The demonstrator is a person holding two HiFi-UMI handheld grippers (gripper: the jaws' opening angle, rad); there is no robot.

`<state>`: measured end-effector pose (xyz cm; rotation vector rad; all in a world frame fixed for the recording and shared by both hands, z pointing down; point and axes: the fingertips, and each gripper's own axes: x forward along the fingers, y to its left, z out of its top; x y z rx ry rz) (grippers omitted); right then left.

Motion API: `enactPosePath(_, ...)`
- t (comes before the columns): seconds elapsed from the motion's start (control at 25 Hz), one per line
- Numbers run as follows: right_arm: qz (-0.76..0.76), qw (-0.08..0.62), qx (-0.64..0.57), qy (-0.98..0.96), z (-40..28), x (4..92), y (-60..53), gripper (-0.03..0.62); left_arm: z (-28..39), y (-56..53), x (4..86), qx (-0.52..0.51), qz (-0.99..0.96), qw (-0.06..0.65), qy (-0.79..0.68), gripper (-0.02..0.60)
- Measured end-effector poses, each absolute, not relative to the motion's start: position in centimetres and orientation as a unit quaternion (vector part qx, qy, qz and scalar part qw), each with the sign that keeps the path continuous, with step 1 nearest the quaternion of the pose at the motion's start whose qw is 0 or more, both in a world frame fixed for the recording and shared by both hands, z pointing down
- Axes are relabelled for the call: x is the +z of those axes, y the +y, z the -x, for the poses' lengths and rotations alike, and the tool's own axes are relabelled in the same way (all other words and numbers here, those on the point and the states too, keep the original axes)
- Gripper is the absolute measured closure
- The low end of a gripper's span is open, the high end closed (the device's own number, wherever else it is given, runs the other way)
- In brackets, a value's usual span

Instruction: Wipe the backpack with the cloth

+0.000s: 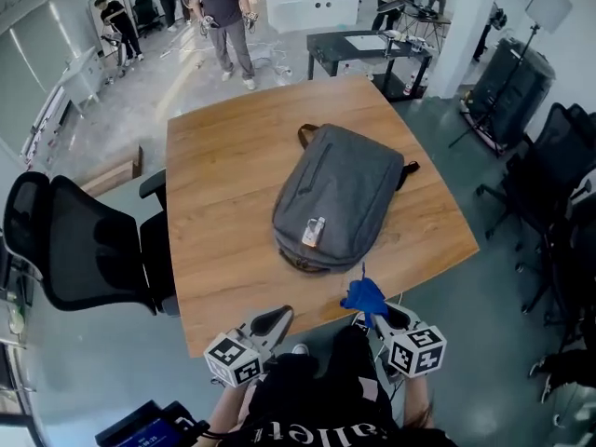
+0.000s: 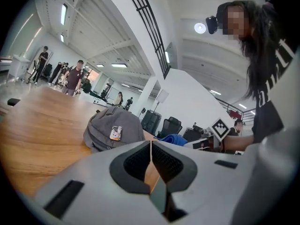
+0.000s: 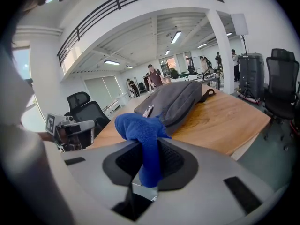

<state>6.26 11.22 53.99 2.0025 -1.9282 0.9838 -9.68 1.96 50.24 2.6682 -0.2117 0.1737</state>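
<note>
Fingers point(image 2: 133, 162) of the left gripper point(image 2: 150, 143) are pressed together on nothing; those of the right gripper point(image 3: 149, 150) are clamped on a blue cloth point(image 3: 139, 128). Ahead, between both, the backpack point(image 1: 340, 194) is laid on the surface point(image 1: 219, 226), long axis running away.

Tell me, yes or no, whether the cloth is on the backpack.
No: in the head view the cloth, clamped in the right tongs, sits short of the backpack with bare wood between them.
</note>
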Motion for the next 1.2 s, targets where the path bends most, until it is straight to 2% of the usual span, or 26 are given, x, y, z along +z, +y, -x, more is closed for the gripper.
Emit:
enactPosePath(0.48, -0.697, 0.095, 0.348, -0.619, -1.6, 53.6, 16.7, 0.516, 8.0, 8.0, 49.7, 0.069, -0.968, 0.240, 0.027, 0.583)
enactPosePath(0.64, -0.699, 0.094, 0.345, -0.620, -2.2, 52.9, 18.2, 0.516, 6.5, 10.2, 49.4, 0.070, -0.967, 0.241, 0.037, 0.584)
enactPosePath(0.84, -0.693, 0.092, 0.348, -0.624, -2.9, 53.7, 22.4, 0.516, 5.5, 14.8, 49.5, 0.072, -0.968, 0.237, 0.036, 0.584)
enactPosePath(1.2, -0.666, 0.086, 0.354, -0.651, -1.4, 54.5, 28.7, 0.516, 7.6, 22.3, 48.7, 0.082, -0.970, 0.227, -0.008, 0.583)
